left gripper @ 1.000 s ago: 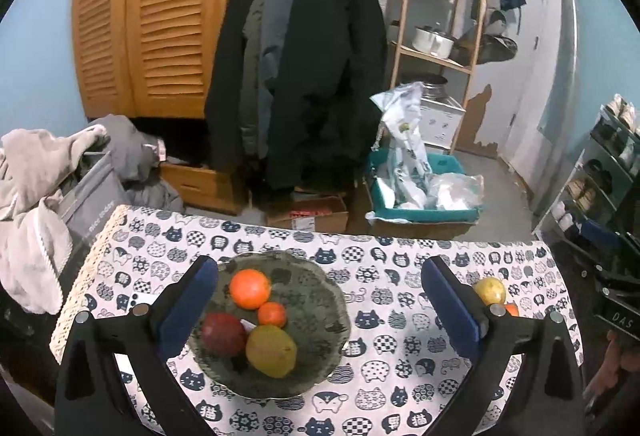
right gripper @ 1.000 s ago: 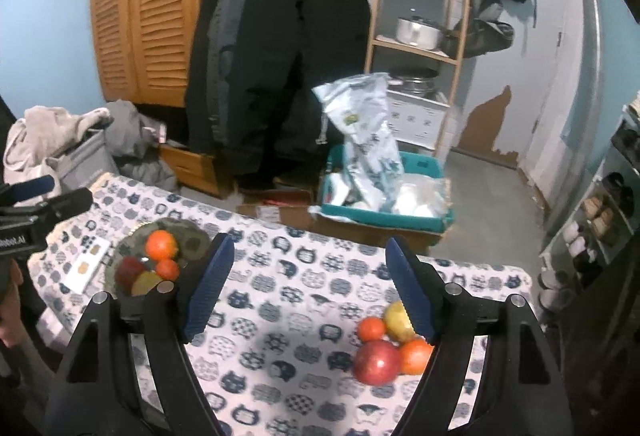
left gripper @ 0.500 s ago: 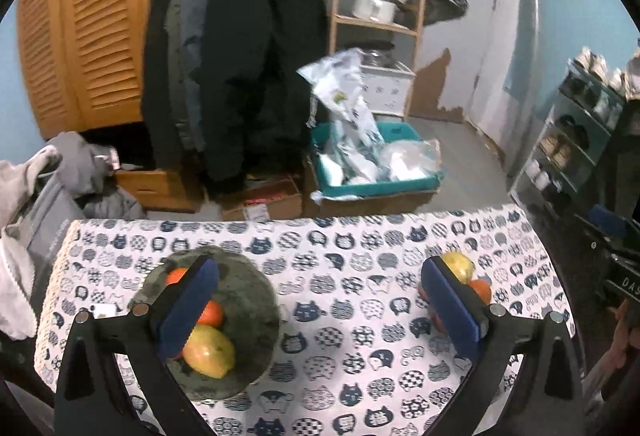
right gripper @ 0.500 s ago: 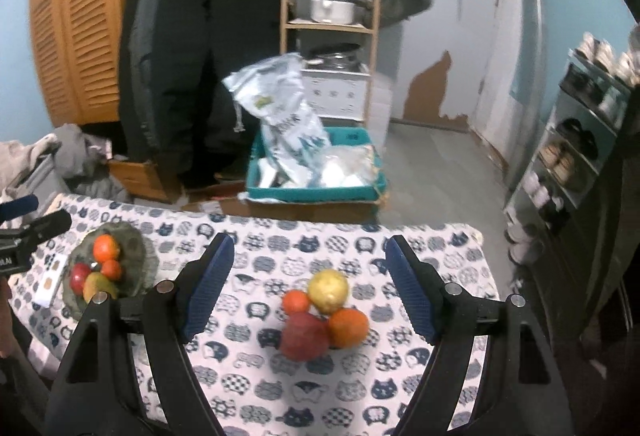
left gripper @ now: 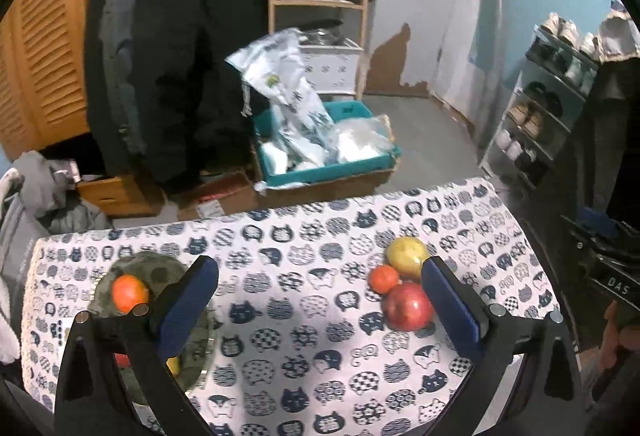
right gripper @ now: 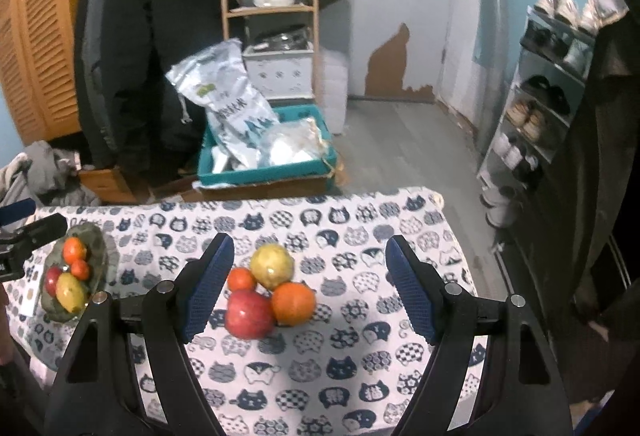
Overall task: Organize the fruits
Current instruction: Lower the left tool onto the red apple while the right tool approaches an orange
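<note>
A loose heap of fruit lies on the cat-print tablecloth [right gripper: 320, 368]: a red apple [right gripper: 249, 313], a large orange [right gripper: 293, 303], a small orange [right gripper: 241, 279] and a yellow pear [right gripper: 272, 266]. My right gripper [right gripper: 310, 288] is open above and around this heap, empty. A green plate [right gripper: 100, 248] at the table's left holds an orange, a small orange, a red apple and a yellow fruit. My left gripper [left gripper: 320, 310] is open and empty over the table's middle, with the plate [left gripper: 160, 268] behind its left finger and the apple [left gripper: 408, 306] by its right finger.
Beyond the table's far edge stand a teal bin [right gripper: 264, 172] with plastic bags, a wooden shelf [right gripper: 272, 8], hanging dark coats [right gripper: 144, 56] and a shoe rack [right gripper: 548, 84] on the right. Clothes [left gripper: 44, 196] are piled at far left.
Both grippers have swung to the right. The loose fruit heap has shifted left into the right gripper's opening, and the plate has slid behind the left gripper's left finger. Both stay open.
</note>
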A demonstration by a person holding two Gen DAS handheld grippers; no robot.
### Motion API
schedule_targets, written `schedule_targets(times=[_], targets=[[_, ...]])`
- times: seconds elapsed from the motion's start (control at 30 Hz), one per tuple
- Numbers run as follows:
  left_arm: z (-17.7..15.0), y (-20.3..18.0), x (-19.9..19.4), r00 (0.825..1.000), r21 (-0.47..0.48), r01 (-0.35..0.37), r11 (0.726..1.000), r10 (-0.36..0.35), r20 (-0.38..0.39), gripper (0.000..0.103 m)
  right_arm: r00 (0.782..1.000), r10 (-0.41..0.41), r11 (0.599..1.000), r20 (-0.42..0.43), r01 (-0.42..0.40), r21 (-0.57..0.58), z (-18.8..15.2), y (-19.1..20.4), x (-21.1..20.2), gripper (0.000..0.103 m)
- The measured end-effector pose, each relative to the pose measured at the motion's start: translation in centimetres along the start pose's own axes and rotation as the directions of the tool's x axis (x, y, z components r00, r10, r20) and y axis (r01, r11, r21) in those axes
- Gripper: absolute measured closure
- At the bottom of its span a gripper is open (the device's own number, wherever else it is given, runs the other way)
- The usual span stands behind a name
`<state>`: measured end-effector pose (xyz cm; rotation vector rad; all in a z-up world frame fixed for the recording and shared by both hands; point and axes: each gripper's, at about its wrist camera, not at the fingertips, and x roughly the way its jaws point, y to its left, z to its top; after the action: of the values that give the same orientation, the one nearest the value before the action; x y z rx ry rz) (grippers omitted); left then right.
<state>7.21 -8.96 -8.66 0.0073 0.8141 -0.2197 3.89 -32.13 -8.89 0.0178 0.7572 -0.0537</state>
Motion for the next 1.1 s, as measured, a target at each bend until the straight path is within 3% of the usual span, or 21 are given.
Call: schedule_targets(times=[0.47, 0.83, 1.1], targets=[[-2.4, -4.6, 7.4, 0.984, 0.047, 0.048, 0.998, -0.039, -0.175, 0.001, 0.986, -0.030, 0.998, -0.162, 0.037, 0.040, -3.3, -3.5, 5.6, 0.025], [-4.9, -7.5, 13.3, 0.958, 0.096, 0.051, 0.994, -0.022, -0.287, 0.001, 0.956, -0.016, 0.998, -0.292, 0.031, 0.048, -5.2, -4.1, 10.4, 0.025], [-6.1, -8.9, 16.8, 0.935, 0.096, 0.067, 0.993, -0.029, -0.353, 0.001, 0.921, 0.016, 0.995, -0.390, 0.023, 0.095, -6.7, -5.1, 13.6, 0.025]])
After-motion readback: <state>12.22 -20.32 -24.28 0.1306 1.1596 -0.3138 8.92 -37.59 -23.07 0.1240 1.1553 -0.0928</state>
